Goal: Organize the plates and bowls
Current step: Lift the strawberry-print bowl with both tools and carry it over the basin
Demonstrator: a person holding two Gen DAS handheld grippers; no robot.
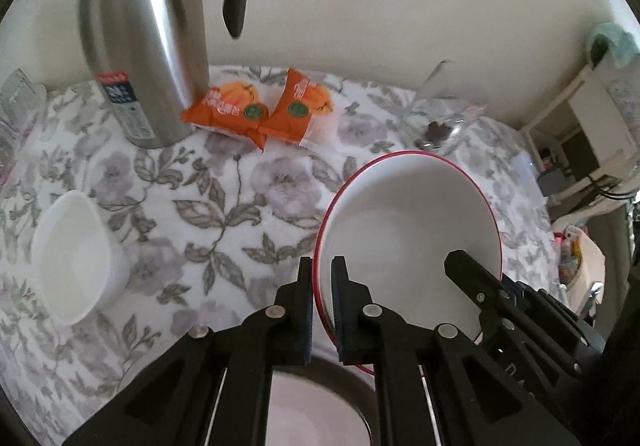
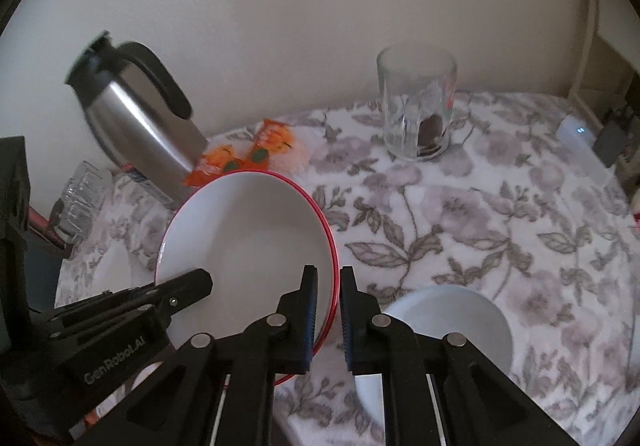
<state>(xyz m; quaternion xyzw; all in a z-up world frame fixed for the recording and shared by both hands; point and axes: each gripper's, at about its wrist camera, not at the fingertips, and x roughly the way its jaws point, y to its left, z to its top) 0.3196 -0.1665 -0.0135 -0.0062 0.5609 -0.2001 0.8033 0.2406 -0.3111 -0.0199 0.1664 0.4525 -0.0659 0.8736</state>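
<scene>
Together both tongs clamp one red-rimmed white plate by opposite edges: the left tongs pinch its left rim, the right tongs its right rim, holding it tilted over the floral worktop. One white bowl sits far left, another bowl near right.

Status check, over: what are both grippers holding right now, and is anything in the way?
Left gripper, right gripper: both shut on red-rimmed plate, opposite edges. Plate lifted, tilted. White bowl below right gripper.
</scene>
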